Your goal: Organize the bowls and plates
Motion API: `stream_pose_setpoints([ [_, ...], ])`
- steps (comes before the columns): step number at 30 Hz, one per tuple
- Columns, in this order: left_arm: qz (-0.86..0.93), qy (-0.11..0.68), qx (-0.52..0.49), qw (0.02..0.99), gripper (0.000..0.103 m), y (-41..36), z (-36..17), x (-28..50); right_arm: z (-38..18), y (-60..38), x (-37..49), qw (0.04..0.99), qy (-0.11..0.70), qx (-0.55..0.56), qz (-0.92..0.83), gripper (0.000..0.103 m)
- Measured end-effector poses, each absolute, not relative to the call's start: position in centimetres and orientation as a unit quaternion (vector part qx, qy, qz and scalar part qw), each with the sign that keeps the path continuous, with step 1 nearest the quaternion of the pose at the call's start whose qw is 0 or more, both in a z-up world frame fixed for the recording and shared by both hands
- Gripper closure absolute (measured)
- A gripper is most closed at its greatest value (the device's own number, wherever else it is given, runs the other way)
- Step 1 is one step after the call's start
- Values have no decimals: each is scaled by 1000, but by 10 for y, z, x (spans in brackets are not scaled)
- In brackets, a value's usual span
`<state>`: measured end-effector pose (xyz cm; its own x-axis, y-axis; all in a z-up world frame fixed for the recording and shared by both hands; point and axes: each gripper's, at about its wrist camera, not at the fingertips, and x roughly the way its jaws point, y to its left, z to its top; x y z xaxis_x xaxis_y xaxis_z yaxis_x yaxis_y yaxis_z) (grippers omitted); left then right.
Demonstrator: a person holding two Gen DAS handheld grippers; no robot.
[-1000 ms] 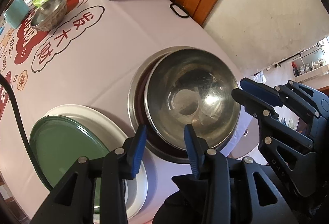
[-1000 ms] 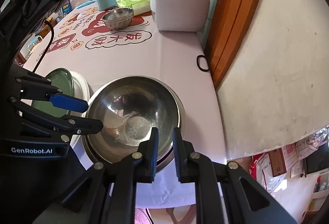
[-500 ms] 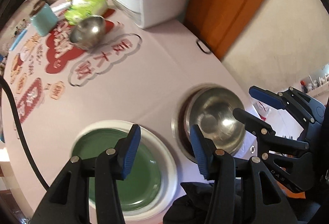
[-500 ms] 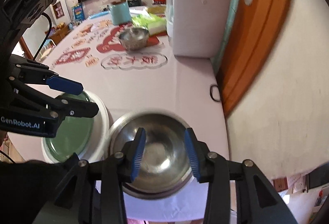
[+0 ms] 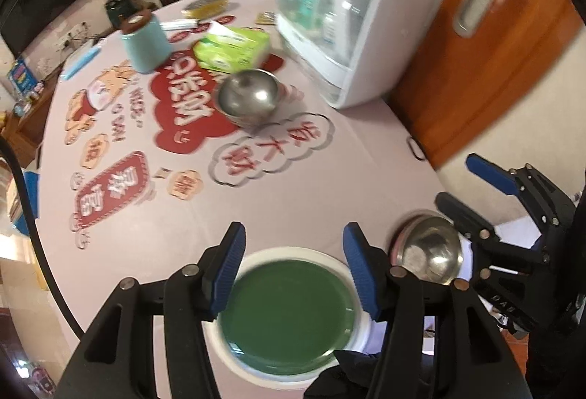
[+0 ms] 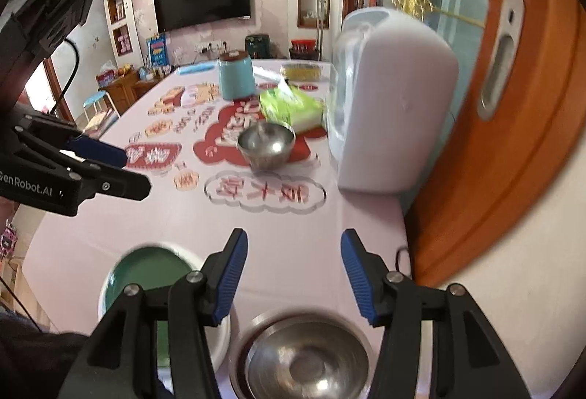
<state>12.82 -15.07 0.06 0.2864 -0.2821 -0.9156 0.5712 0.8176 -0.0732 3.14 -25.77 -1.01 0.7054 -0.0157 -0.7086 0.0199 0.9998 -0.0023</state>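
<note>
A green plate [image 5: 287, 311] lies on a white plate [image 5: 360, 283] near the table's front edge. To its right a steel bowl [image 5: 434, 254] sits nested in a wider steel dish [image 6: 243, 336]. A smaller steel bowl [image 5: 249, 95] stands alone far back on the red print. My left gripper [image 5: 293, 267] hovers high above the green plate, jaws opening, nothing between them. My right gripper [image 6: 291, 274] hangs above the nested bowl [image 6: 311, 362], jaws opening and empty. Each gripper shows at the edge of the other's view.
A white appliance with a clear lid [image 5: 348, 21] stands at the back right beside an orange door [image 5: 494, 43]. A teal canister [image 5: 146, 43], a green tissue pack [image 5: 232, 47] and a black ring [image 5: 414, 148] also lie on the printed tablecloth [image 5: 146, 234].
Both grippers rose and pulled back from the nested steel bowl. The right jaws went from shut at the bowl's rim to open; the left jaws widened and now hang over the green plate.
</note>
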Motion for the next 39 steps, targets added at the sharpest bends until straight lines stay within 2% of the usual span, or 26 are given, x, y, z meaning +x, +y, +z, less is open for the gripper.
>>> stream_pose_setpoints([
  [2, -257, 533, 138, 794, 45, -141, 7, 142, -3, -253, 44, 925, 381, 4, -8, 40],
  [18, -206, 525, 182, 806, 45, -122, 8, 251, 4, -232, 168, 920, 391, 21, -6, 38],
  [29, -218, 558, 142, 788, 45, -135, -55, 310, -49, -254, 224, 905, 414, 95, -33, 38],
  [39, -246, 547, 57, 798, 45, -144, -111, 341, -106, -272, 251, 889, 424, 167, -47, 38],
])
